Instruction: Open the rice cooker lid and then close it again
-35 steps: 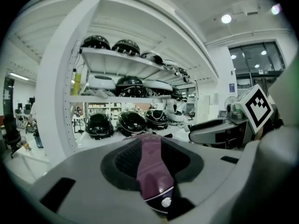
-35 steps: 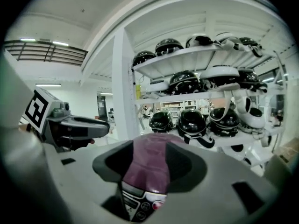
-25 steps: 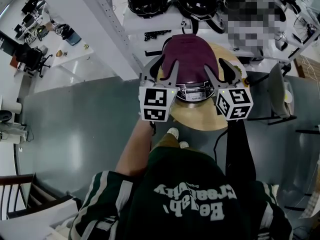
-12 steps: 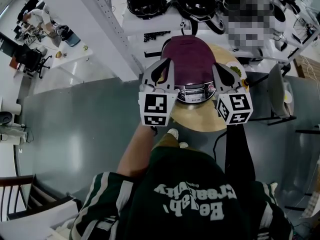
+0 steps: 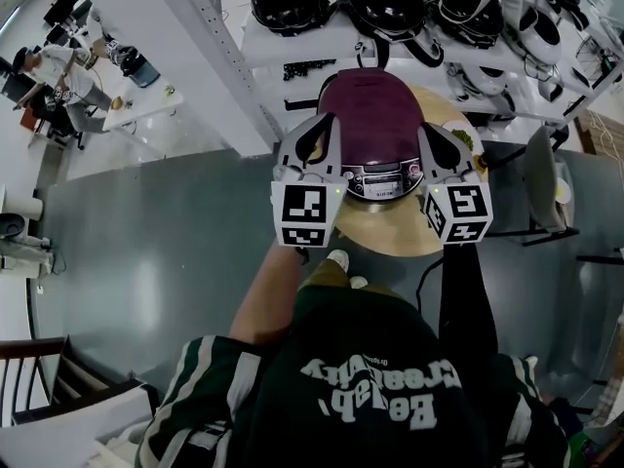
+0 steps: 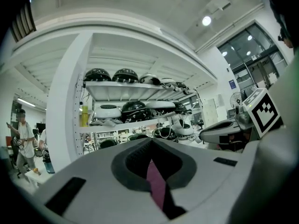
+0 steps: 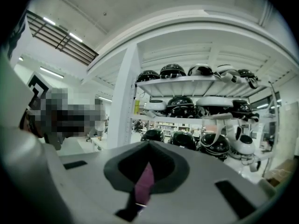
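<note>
One rice cooker (image 5: 372, 149) (one maroon lid (image 5: 370, 105), down) sits on the round surface (image 5: 390, 230) between your two tongs. Left tongs (image 5: 329, 123) and right tongs (image 5: 429, 130) are both clenched, empty. The lid is likely rigid, hinged, slick plastic: work its front edge by the control panel (image 5: 378, 178), not the dome.

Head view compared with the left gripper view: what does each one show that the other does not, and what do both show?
Only the head view: the round wooden table, the rice cooker's control panel and the person's dark shirt. Only the left gripper view: ceiling lights and glass doors. Both: the purple lid, the white shelves with dark rounded items, and the left gripper, jaws together.
</note>
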Demonstrator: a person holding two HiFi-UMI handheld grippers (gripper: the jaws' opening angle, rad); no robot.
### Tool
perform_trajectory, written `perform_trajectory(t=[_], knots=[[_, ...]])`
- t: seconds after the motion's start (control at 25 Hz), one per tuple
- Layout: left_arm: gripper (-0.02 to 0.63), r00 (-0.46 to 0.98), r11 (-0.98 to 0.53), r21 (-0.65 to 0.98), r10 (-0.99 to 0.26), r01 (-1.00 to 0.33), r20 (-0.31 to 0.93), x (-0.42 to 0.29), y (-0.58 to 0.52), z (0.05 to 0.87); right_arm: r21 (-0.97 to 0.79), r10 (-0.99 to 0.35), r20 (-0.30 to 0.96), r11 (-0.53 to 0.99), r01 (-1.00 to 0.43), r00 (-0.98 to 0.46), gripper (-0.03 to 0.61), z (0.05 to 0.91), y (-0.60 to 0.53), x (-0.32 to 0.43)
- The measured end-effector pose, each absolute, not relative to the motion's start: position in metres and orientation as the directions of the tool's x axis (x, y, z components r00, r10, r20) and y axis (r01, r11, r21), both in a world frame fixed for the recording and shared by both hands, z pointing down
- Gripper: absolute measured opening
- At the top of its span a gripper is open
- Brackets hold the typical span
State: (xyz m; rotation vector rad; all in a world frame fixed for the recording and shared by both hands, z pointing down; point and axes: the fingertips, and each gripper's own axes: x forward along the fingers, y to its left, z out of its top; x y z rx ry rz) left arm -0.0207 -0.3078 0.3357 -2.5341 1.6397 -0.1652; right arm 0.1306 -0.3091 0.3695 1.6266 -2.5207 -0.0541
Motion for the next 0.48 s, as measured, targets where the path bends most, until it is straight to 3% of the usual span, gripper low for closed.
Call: perform_trajectory(t=[0.48], knots=[[0.0, 0.409, -0.406, -0.148, -0.912, -0.902, 0.013, -0.0197, -0.3003, 0.3328, 0.104, -0.91, 0.089, 0.412, -0.905, -0.404, 0.003, 0.3694, -0.3026, 0.1322]])
